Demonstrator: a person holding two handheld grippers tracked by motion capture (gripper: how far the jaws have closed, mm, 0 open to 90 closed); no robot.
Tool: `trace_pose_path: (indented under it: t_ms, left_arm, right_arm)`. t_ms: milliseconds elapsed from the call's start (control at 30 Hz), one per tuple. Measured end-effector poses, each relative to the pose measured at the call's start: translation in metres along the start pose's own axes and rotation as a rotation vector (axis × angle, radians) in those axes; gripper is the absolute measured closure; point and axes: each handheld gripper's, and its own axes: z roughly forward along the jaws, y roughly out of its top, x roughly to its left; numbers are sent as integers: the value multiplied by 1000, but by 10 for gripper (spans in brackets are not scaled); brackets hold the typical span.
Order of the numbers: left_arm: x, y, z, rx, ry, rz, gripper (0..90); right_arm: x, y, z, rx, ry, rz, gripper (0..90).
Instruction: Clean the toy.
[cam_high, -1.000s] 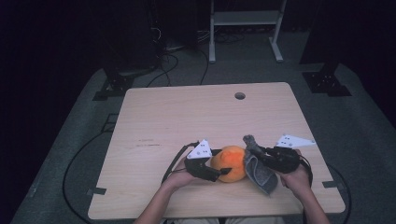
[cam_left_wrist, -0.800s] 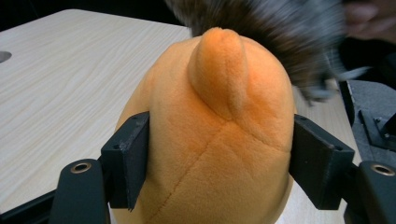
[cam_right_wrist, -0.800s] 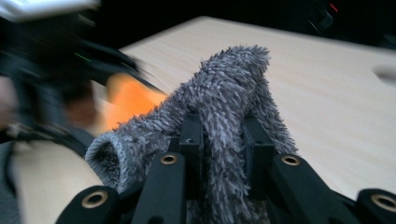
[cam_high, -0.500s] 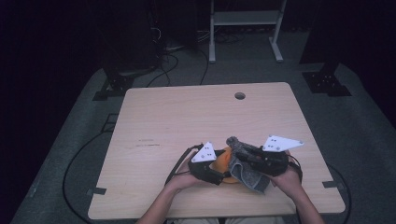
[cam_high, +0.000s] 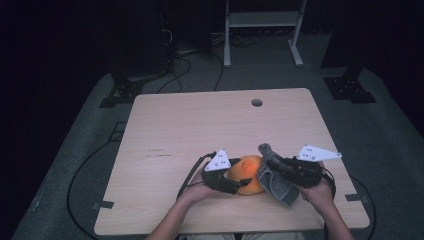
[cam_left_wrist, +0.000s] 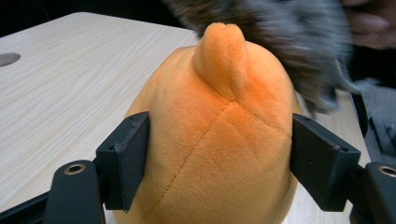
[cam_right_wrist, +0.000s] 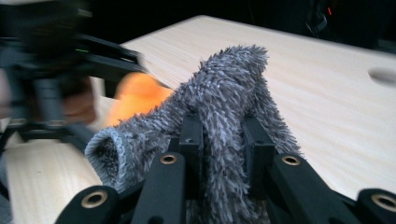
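Gripping one orange plush toy between its two black jaws, our left tongs press on the toy's flanks; their jaws have just been closing a little on it. Our right tongs are clamped tight on one grey fuzzy cloth, which folds up between the jaws and drapes to either side. We count one toy, one cloth and two tongs. The toy rests on the wooden bench near its front edge, the cloth touching its right side. One round hole sits near the bench's far edge.
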Motion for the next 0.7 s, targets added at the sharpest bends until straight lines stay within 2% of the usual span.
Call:
trace_pose_path:
  t_ms: [100, 133, 167, 233, 300, 367, 433, 533, 567, 633, 700]
  left_arm:
    - [1, -1, 1, -5, 9, -12, 248]
    - [1, -1, 0, -1, 18, -11, 248]
    - [1, -1, -1, 2, 22, -12, 248]
    - [3, -1, -2, 4, 28, -24, 249]
    - [6, -2, -3, -6, 30, -57, 250]
    - [8, -3, -5, -9, 34, -74, 250]
    - [11, -4, -6, -12, 43, -83, 249]
    - [14, -4, -7, -21, 49, -114, 248]
    - [14, -5, -6, -23, 49, -112, 243]
    - [13, -4, -6, -16, 58, -108, 229]
    - [15, -4, -7, -15, 61, -113, 226]
  right_arm:
    - [17, 6, 6, -10, 41, -60, 729]
    - [19, 7, 8, 1, 37, -73, 729]
    - [19, 5, 10, 11, 34, -84, 728]
    - [12, 0, 12, 10, 27, -70, 728]
    - [3, -6, 11, 41, -27, -72, 727]
    - [-7, -12, 9, 62, -71, -35, 727]
    - [-11, -14, 6, 83, -109, -19, 729]
    - [-4, -8, 4, 38, -58, -4, 727]
    - [2, -4, 5, 17, -21, -13, 726]
    - [13, 1, 10, 15, 14, -49, 722]
    - [19, 3, 14, 35, 8, -83, 721]
